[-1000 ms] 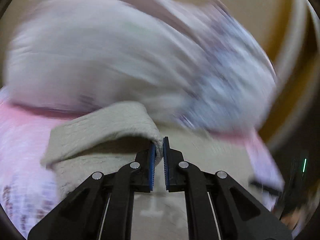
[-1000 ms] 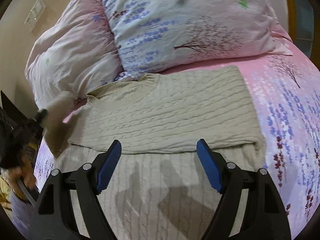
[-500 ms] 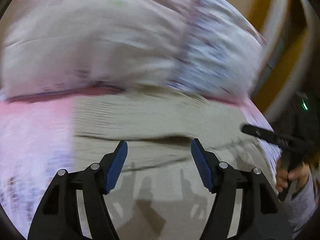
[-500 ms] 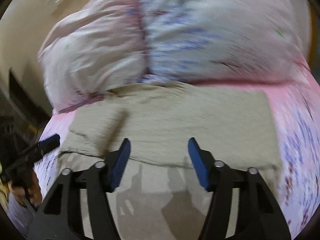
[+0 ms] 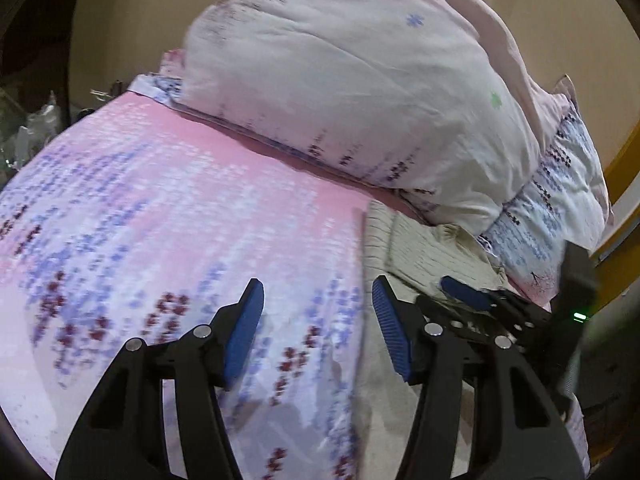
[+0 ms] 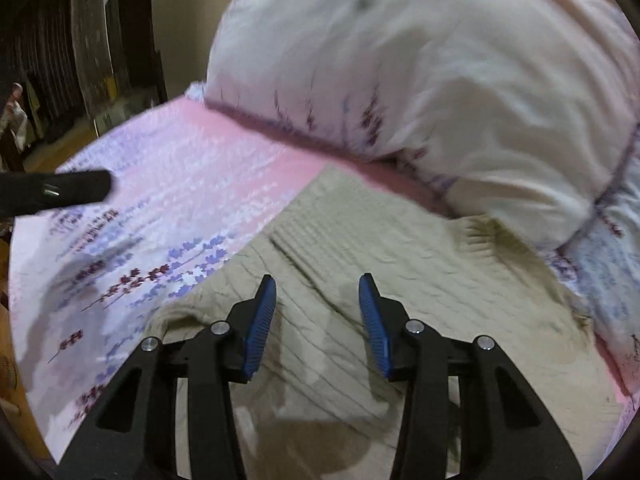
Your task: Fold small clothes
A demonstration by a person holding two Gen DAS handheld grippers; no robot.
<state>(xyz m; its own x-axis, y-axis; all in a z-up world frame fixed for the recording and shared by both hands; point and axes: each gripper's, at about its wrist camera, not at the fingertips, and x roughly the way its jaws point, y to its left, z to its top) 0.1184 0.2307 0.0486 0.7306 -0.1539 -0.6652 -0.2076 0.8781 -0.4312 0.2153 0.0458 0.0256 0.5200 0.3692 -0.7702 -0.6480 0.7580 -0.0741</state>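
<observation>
A beige cable-knit sweater [image 6: 360, 252] lies folded on the pink floral bedsheet [image 6: 180, 184], its far edge against the pillows. My right gripper [image 6: 318, 320] is open and empty, low over the sweater's near left part. In the left wrist view the sweater [image 5: 404, 248] lies at the right. My left gripper [image 5: 318, 324] is open and empty over the bedsheet [image 5: 160, 208], just left of the sweater's edge. The right gripper's blue pads [image 5: 466, 294] show at the right of that view. The left gripper's black tip [image 6: 72, 188] shows at the left of the right wrist view.
Two large floral pillows [image 5: 360, 80] are stacked along the back of the bed, a white-pink one and a blue-patterned one [image 5: 560, 208]. A beige wall is behind them. The bed's left edge drops to dark clutter [image 5: 32, 128].
My left gripper let go of the sweater's folded edge and opened. Both grippers swung to the left; the left one now hangs over the bare sheet beside the sweater.
</observation>
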